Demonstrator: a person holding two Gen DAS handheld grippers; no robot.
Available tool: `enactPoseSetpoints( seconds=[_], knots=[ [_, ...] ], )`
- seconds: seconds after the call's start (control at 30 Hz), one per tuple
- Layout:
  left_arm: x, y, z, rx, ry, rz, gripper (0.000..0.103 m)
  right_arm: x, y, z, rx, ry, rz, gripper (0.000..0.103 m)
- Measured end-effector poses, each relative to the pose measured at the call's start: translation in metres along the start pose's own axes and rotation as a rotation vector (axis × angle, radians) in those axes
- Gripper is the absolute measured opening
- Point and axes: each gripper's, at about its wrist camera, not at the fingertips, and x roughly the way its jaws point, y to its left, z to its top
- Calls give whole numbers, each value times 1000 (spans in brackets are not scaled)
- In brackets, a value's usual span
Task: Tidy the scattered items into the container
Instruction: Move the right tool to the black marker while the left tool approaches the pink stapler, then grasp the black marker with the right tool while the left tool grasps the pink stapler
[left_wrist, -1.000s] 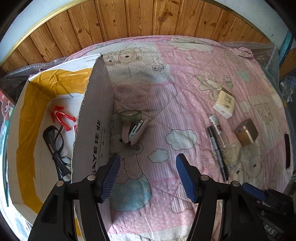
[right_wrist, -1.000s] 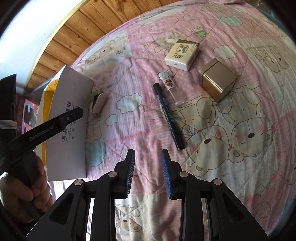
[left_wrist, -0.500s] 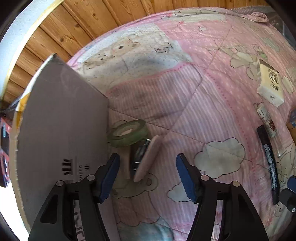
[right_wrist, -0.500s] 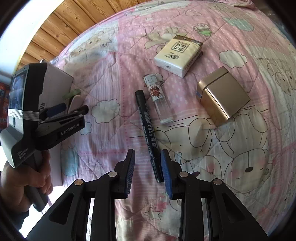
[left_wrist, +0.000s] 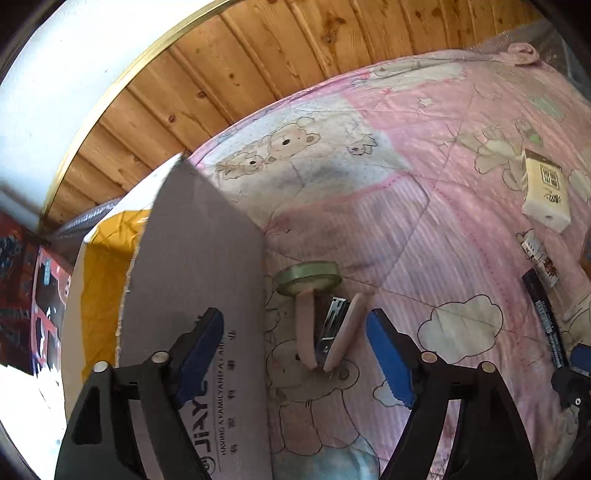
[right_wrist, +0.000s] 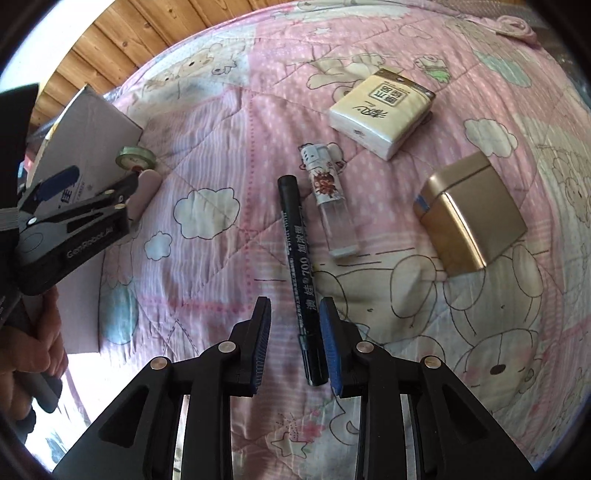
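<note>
My left gripper (left_wrist: 295, 350) is open low over the quilt, its blue pads either side of a pink stapler (left_wrist: 332, 332) without touching it. A green tape roll (left_wrist: 308, 277) lies just beyond the stapler. Both sit against the outer wall of the cardboard box (left_wrist: 195, 277), whose inside is mostly hidden. My right gripper (right_wrist: 295, 343) is open, with the near end of a black marker (right_wrist: 299, 273) lying between its fingers, closer to the right one. Further right lie a clear lighter (right_wrist: 330, 206), a tissue pack (right_wrist: 382, 110) and a gold box (right_wrist: 472, 218).
Everything rests on a pink cartoon-bear quilt (right_wrist: 221, 122) with a wooden wall (left_wrist: 295, 48) behind it. In the right wrist view a person's hand (right_wrist: 33, 350) holds the left gripper (right_wrist: 98, 181) beside the box (right_wrist: 88, 140).
The left gripper has moved forward and down until its fingers flank the stapler. The right gripper has moved forward over the marker's near end. Neither has taken hold of anything.
</note>
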Motion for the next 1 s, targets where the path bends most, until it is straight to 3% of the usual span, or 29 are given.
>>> enactPoseSetpoints(
  seconds=[0.13,0.17,0.27,0.33,0.53,0.7,0.73,0.77,0.83,1.0],
  knots=[
    [43,0,-1,-96,157,-129,81,9,-2,5,6,-2,-12,27],
    [41,5,-1,-139,124,-154,75,8,-4,5,5,-5,-11,26],
    [35,-2,2,-87,104,-220,45,7,-9,3,11,-12,-22,15],
    [25,-11,0,-33,81,-249,44,5,-12,1,25,-14,-17,14],
    [23,-14,-5,-57,88,-331,45,8,-6,3,11,-26,-36,15],
    [45,-2,1,-216,140,-439,61,9,-7,7,18,-31,-31,14],
    [46,2,2,-243,135,-476,60,8,-9,7,28,-30,-22,14],
    [46,5,4,-258,126,-504,49,8,-10,6,36,-30,-19,14],
    [46,11,5,-279,140,-559,48,5,-11,2,50,-31,-12,14],
    [27,14,-3,-288,145,-591,46,0,-10,-11,80,-26,4,14]
  ],
)
